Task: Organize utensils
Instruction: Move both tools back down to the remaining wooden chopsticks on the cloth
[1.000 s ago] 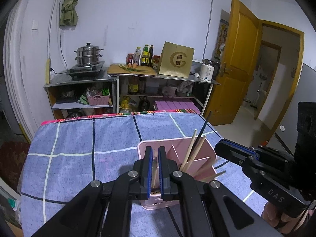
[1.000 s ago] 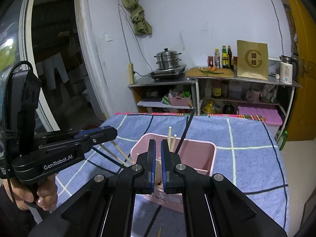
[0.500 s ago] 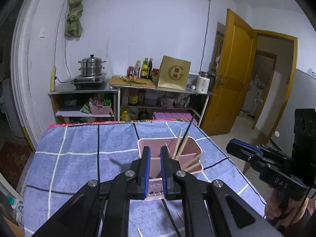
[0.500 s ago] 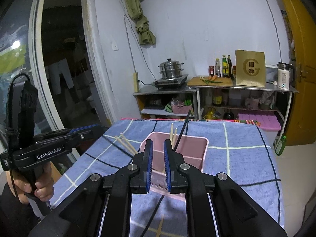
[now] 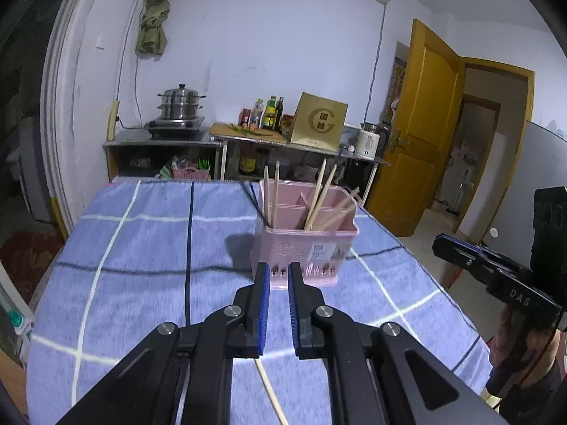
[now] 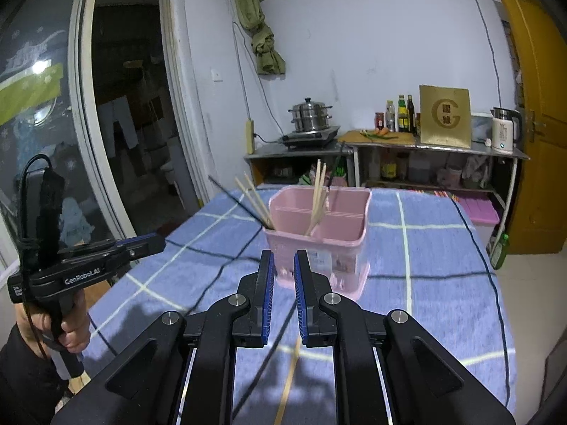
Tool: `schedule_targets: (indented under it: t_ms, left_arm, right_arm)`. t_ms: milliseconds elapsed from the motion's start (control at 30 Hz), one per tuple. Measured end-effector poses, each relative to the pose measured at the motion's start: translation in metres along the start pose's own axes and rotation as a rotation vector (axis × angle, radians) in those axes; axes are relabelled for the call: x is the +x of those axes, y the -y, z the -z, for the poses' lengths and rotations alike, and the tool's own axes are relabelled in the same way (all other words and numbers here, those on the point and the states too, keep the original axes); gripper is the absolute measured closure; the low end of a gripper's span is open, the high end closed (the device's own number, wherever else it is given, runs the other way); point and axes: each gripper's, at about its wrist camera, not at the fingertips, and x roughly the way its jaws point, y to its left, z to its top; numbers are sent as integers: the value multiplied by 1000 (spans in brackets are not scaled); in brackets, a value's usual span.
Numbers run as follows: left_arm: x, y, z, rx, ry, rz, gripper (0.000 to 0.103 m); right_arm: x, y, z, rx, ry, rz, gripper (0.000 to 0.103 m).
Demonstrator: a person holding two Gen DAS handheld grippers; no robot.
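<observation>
1. A pink plastic utensil caddy with inner dividers (image 5: pixel 304 244) stands on the blue checked tablecloth (image 5: pixel 149 248), near the table's middle, just beyond both grippers' tips.
2. Inside it stand several pale wooden chopsticks (image 5: pixel 319 194) leaning in different compartments, with a thin black chopstick (image 6: pixel 335 168) among them; another black one (image 6: pixel 234 200) slants out over the caddy's side.
3. How many compartments the caddy has cannot be told, since the near wall hides its floor.
4. The left gripper (image 5: pixel 278 276) has a narrow gap between its blue pads, and nothing is in it.
5. The right gripper (image 6: pixel 283 264) shows a slim gap too, likewise empty.
6. One pale wooden chopstick (image 5: pixel 271 393) lies flat on the cloth beneath the left gripper, partly hidden by its frame and cut off at the picture's lower edge.
7. Another pale stick (image 6: pixel 288 386) lies under the right gripper, blurred and mostly covered.
8. A hand (image 6: pixel 71 326) on each grip handle is only partly visible.
</observation>
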Motion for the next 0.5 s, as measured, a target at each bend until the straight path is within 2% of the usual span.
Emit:
schedule_targets:
  t_ms: [400,500]
  left_arm:
    - [2,-3,53,-12,-82,-32,93]
    - [8,-7,58,-24,-103,-38,86]
  right_arm:
    - [6,0,36,26,-99,-1,89]
    - [9,1,41,30,-113,0,89]
